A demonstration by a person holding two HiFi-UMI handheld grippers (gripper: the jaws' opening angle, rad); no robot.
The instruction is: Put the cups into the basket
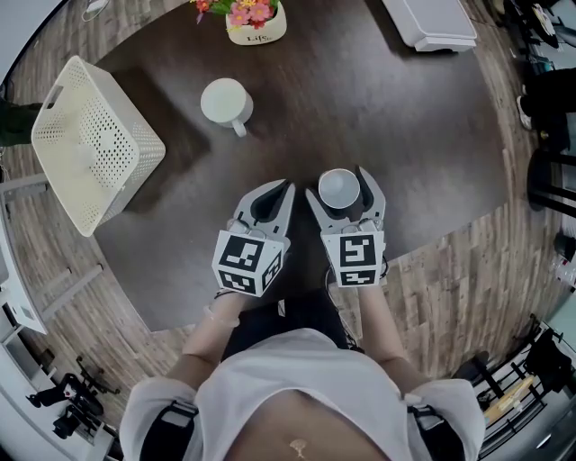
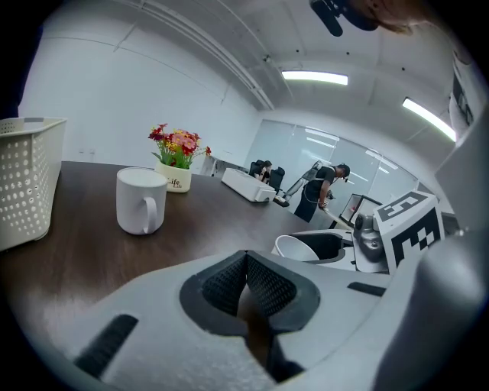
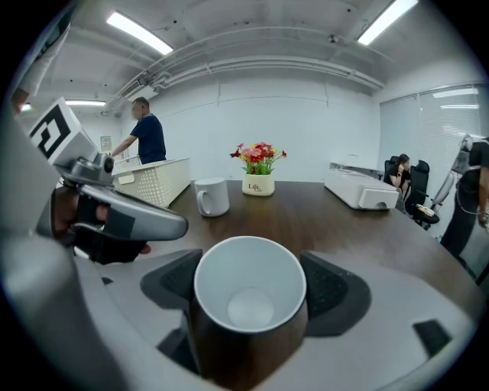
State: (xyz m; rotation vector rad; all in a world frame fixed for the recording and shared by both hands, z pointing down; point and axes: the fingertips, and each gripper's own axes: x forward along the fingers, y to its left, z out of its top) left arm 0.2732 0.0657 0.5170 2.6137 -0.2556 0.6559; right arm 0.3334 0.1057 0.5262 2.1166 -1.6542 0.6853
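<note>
A dark cup with a white inside (image 1: 338,188) (image 3: 249,302) sits between the jaws of my right gripper (image 1: 343,187) (image 3: 252,294), which is shut on it, upright, near the table's front edge. Its rim shows as a white arc in the left gripper view (image 2: 296,247). My left gripper (image 1: 271,200) (image 2: 246,286) hangs just left of it, jaws shut with nothing between them. A white mug with a handle (image 1: 226,103) (image 2: 140,200) (image 3: 212,196) stands farther back on the table. The white perforated basket (image 1: 94,144) (image 2: 24,179) (image 3: 155,179) lies at the table's left edge.
A dark round table (image 1: 378,117) bears everything. A white flower pot with red and pink flowers (image 1: 254,20) (image 2: 176,164) (image 3: 259,172) stands at the back. A white box-like device (image 1: 434,22) (image 3: 362,189) sits at the back right. People stand and sit in the room behind.
</note>
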